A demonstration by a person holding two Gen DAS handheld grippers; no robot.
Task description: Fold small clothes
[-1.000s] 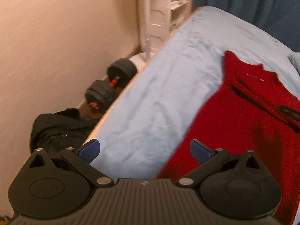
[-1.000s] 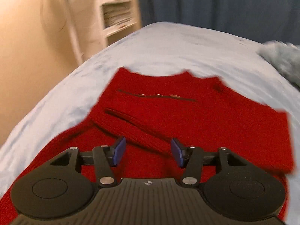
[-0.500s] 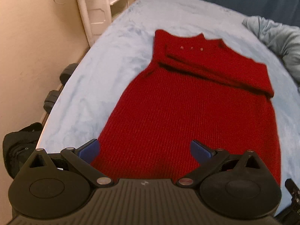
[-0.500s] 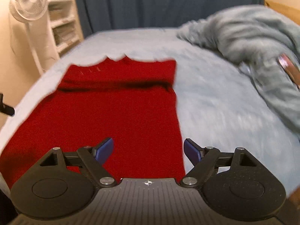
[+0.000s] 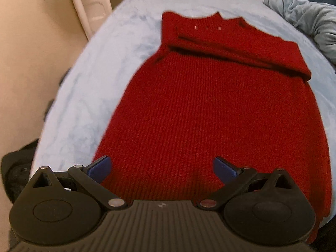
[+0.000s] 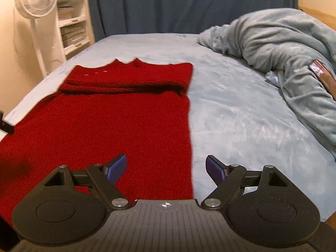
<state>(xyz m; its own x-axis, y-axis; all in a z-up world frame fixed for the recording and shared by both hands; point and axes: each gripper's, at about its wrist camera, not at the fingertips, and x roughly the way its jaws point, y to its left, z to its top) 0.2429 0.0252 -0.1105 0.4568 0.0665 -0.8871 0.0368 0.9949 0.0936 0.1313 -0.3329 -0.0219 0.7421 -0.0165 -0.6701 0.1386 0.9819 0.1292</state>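
A red knitted sweater lies flat on the light blue bed, collar at the far end, with its sleeves folded across the chest as a band. My left gripper is open and empty, just above the sweater's near hem at its left part. In the right wrist view the sweater fills the left half. My right gripper is open and empty over the sweater's right edge near the hem, one fingertip above the knit, the other above the sheet.
A rumpled grey-blue blanket lies on the bed's right side, with a shiny object on it. A white fan and white shelves stand at the far left by the wall. A black bag is on the floor.
Both grippers have pulled back from the sweater's upper part to its near hem. The right gripper has opened wider and swung to the sweater's right edge. The left has centred on the hem.
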